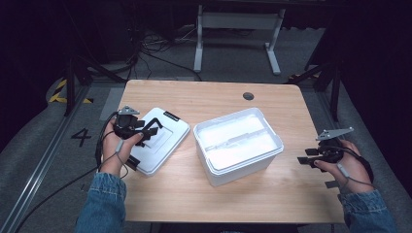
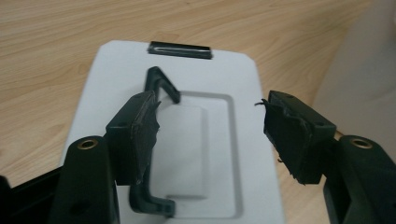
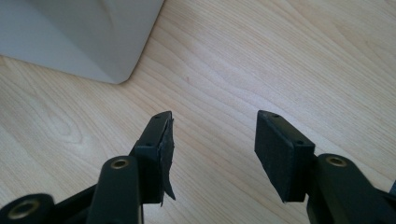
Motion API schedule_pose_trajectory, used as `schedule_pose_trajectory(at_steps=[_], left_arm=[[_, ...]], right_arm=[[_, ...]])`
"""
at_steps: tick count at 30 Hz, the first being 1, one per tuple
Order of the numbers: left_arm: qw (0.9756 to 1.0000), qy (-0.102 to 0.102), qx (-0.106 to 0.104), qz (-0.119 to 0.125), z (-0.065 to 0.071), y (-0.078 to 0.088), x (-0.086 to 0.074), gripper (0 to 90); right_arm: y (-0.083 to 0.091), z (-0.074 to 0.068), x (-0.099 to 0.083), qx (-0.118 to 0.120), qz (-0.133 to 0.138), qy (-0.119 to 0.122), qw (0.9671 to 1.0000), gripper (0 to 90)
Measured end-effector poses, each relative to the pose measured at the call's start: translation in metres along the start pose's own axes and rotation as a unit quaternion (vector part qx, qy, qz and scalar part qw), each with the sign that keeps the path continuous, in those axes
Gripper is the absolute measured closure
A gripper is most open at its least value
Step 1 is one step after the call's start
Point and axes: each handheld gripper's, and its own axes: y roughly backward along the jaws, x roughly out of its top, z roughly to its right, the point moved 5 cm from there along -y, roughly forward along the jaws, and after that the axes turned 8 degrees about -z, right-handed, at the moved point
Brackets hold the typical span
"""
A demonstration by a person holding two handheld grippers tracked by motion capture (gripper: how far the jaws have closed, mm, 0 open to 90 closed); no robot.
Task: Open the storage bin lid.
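A white lid (image 1: 160,138) with a black folding handle (image 1: 156,127) lies flat on the left of the wooden table (image 1: 218,97). My left gripper (image 1: 149,127) hovers just over it, open. In the left gripper view the lid (image 2: 116,74) spreads below the jaws, with its handle (image 2: 161,84) raised beside the left pad (image 2: 140,130), and nothing sits between the jaws of my left gripper (image 2: 210,123). An open white box (image 1: 238,145) stands mid-table. My right gripper (image 1: 303,158) hangs open right of the box, above bare wood (image 3: 280,60), its fingertips (image 3: 214,130) empty.
The white box corner (image 3: 93,42) sits at the upper left of the right gripper view. A round cable hole (image 1: 248,96) marks the table's far side. Beyond the table stand a white desk frame (image 1: 238,34) and cables on the floor.
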Motion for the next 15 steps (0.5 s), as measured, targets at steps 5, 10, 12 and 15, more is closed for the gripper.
schedule_pose_trajectory(at_steps=[5, 10, 12, 15], left_arm=[[0.9996, -0.023, -0.013, -0.004, 0.026, 0.014, 0.001, 36.0], [0.999, -0.034, -0.028, 0.003, 0.049, 0.026, -0.002, 35.9], [0.9988, -0.038, -0.029, -0.001, 0.058, 0.03, -0.005, 35.7], [0.9984, -0.047, -0.032, -0.003, 0.068, 0.034, -0.011, 35.6]], right_arm=[[0.0, 0.0, 0.0, 0.0, 0.0, 0.001, 1.0, 48.1], [-0.001, 0.0, 0.001, -0.001, -0.001, 0.002, 1.0, 48.1], [-0.001, 0.0, 0.002, -0.002, 0.001, 0.002, 1.0, 48.1], [-0.002, 0.0, 0.005, -0.003, 0.001, 0.006, 1.0, 48.1]])
